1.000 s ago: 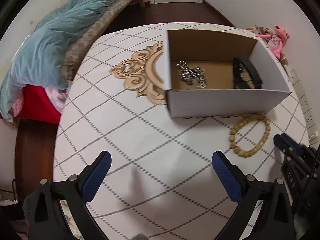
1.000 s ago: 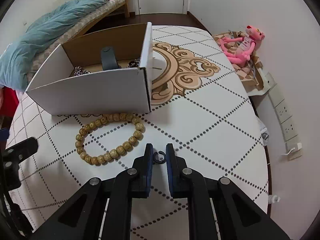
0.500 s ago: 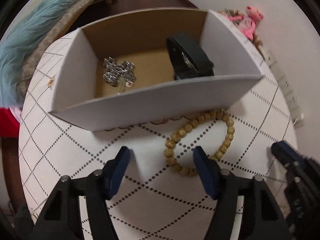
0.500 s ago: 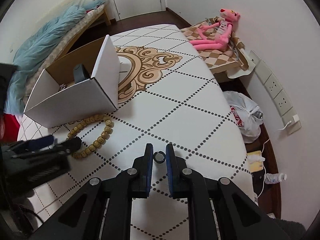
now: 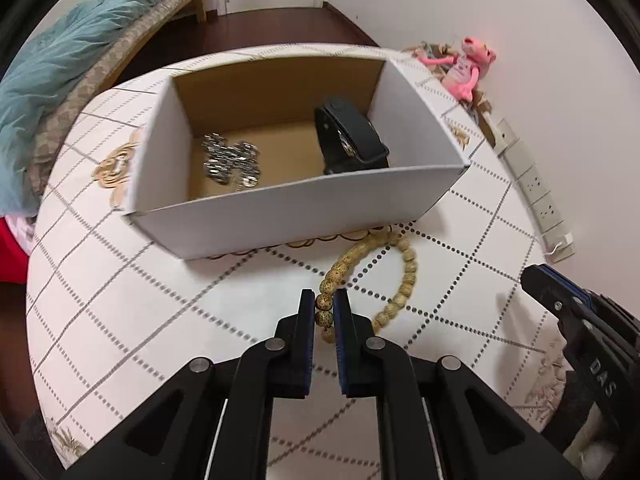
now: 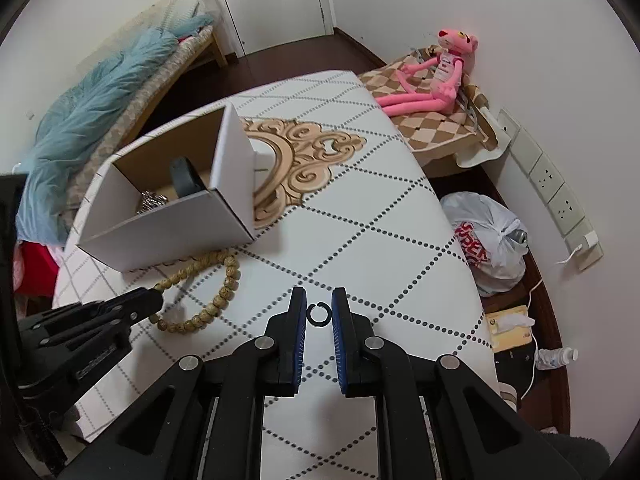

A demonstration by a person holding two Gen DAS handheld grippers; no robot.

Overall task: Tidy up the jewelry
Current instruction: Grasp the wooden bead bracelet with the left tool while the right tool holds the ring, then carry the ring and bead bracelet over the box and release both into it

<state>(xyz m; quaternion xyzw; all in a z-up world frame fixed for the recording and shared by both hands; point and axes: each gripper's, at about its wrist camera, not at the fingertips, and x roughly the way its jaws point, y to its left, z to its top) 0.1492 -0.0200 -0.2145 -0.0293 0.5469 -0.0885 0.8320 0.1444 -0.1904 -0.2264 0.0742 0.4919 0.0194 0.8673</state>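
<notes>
A wooden bead bracelet [image 5: 384,276] lies on the table just in front of a white cardboard box [image 5: 304,208]. My left gripper [image 5: 324,312] is shut on beads at the bracelet's near end. The box holds a silver chain [image 5: 232,162] and a black watch [image 5: 352,140]. In the right wrist view the bracelet [image 6: 208,292] lies beside the box [image 6: 172,232], with my left gripper's tip [image 6: 152,300] on it. My right gripper [image 6: 319,314] is shut on a small black ring [image 6: 319,314], held above the table at the right.
The round table [image 6: 380,220] has a white cloth with a dotted diamond pattern and a gold ornament. A pink plush toy [image 6: 436,76] sits on a cushion beyond the table. A plastic bag [image 6: 488,240] lies on the floor at right. A bed with a blue blanket [image 5: 60,64] stands at left.
My left gripper moved forward over the bracelet and closed on its near beads. My right gripper has swung right and back, still holding the ring.
</notes>
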